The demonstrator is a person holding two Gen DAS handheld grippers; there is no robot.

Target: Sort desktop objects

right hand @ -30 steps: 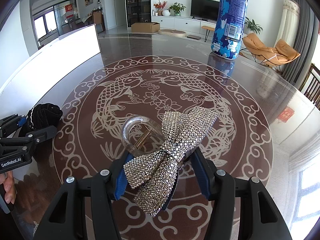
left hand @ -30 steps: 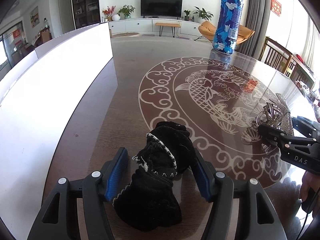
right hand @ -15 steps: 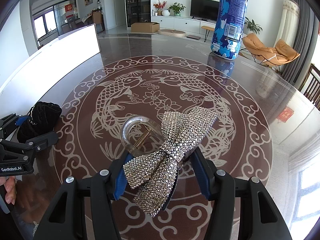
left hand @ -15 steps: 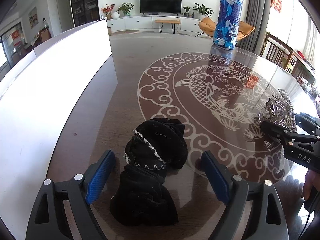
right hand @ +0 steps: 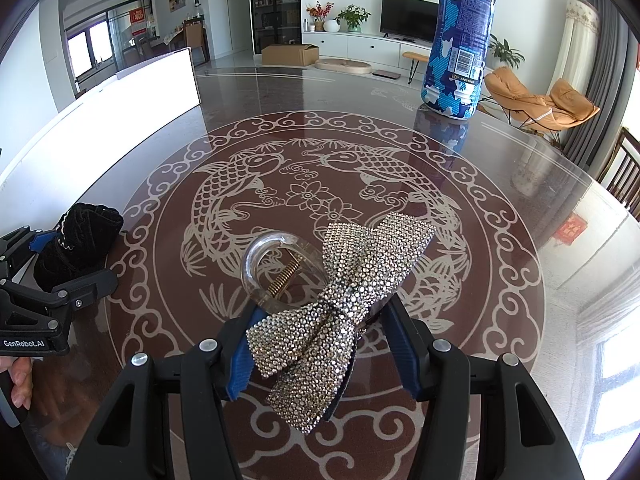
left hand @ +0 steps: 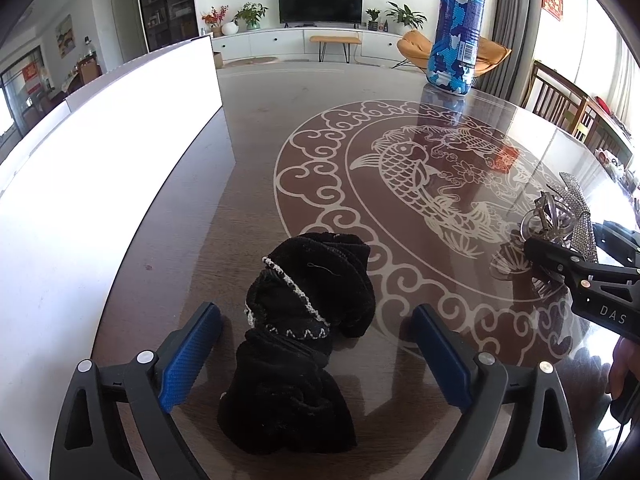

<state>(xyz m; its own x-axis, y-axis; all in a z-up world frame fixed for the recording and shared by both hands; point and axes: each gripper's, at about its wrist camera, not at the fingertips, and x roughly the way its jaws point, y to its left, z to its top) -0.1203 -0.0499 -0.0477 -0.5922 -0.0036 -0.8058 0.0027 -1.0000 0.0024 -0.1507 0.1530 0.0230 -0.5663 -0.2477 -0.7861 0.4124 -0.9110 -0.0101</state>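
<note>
Spreading wider than a second ago: left gripper [left hand: 316,346], jaws opening, blue pads now clear on both sides of the crumpled black velvet scrunchie with pale stitched trim [left hand: 304,344], lying loose between them on the glossy brown table with a white carp medallion [left hand: 256,184]. Sitting just left of those tongs: a long white box wall [left hand: 120,152]. Doing this release well: keeping the tongs steady until both pads are well off the fabric, then backing straight out to avoid dragging a fold. Standing far ahead, between the two tongs: a tall blue camouflage-print bottle [right hand: 460,40]. Gripping on the right: right gripper [right hand: 320,344], jaws partly closed on a rhinestone-covered bow hair claw with clear plastic loop and spring [right hand: 340,304], held just above the table. Staying hidden: the claw's teeth under the bow, the box's inside, the scrunchie's near end between the tongs' arms.
</note>
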